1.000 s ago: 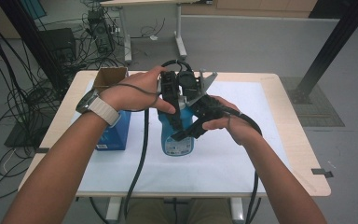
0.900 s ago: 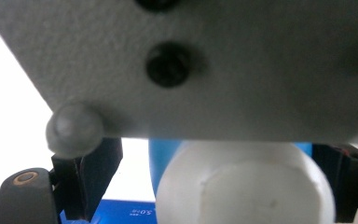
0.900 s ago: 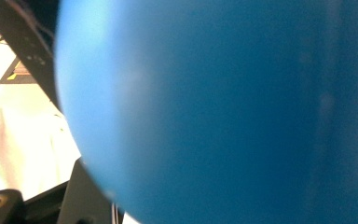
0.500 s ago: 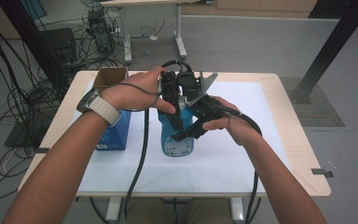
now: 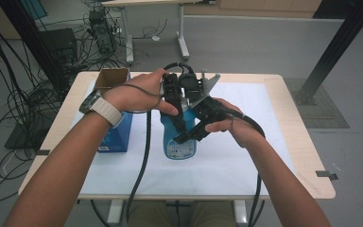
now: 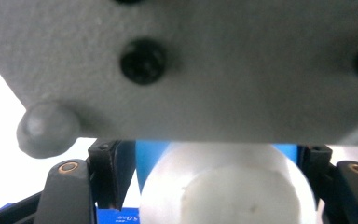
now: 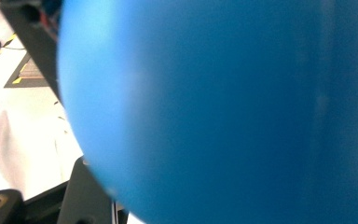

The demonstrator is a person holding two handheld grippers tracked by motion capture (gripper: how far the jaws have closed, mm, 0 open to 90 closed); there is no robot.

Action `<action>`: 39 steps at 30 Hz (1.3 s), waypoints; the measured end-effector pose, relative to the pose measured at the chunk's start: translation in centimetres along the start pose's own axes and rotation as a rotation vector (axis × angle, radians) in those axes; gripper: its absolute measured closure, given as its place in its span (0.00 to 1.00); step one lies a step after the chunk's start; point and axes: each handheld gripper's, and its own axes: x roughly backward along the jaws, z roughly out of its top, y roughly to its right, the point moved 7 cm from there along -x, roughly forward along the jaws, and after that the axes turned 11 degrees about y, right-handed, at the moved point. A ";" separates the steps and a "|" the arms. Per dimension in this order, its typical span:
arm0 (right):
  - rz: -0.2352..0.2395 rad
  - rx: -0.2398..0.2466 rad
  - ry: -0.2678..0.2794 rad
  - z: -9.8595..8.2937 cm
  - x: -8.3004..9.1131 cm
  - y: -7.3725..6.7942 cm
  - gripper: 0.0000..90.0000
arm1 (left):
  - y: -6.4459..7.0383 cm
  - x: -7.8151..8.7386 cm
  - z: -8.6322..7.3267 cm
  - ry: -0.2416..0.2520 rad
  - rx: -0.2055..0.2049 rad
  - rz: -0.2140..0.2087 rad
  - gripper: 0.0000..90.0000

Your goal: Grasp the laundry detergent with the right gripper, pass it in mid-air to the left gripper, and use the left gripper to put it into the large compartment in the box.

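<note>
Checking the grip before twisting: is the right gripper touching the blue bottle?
Touching: high view shows the right gripper with its jaws against the blue bottle.

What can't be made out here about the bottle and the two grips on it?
- Bottle top: high view, hidden by both grippers and the left hand.
- Right gripper's grip: right gripper view, the blurred blue bottle blocks it.
- Cap: left gripper view, grey plate covers above; bottom edge cuts it.
- Bottle label: high view, too small.
</note>
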 end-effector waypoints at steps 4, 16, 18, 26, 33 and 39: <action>0.002 -0.002 -0.001 0.0 0.0 0.0 0.48 | 0.0 0.0 -0.1 0.001 0.005 -0.011 0.39; 0.002 0.002 0.002 -0.1 -0.1 0.0 0.48 | 0.1 -0.1 -0.1 0.006 0.008 -0.021 0.42; -0.001 0.003 -0.001 -0.1 -0.1 0.0 0.48 | 0.1 -0.1 -0.1 0.008 0.006 -0.019 0.42; -0.001 0.008 0.002 -0.1 0.0 0.0 0.48 | 0.2 -0.1 0.0 0.007 0.005 -0.018 0.42; -0.006 0.011 -0.003 -0.1 0.1 0.0 0.48 | 0.2 -0.1 0.1 0.012 0.004 -0.014 0.42; -0.006 0.010 -0.005 -0.1 0.2 -0.1 0.48 | 0.2 0.0 0.1 0.012 0.004 -0.016 0.42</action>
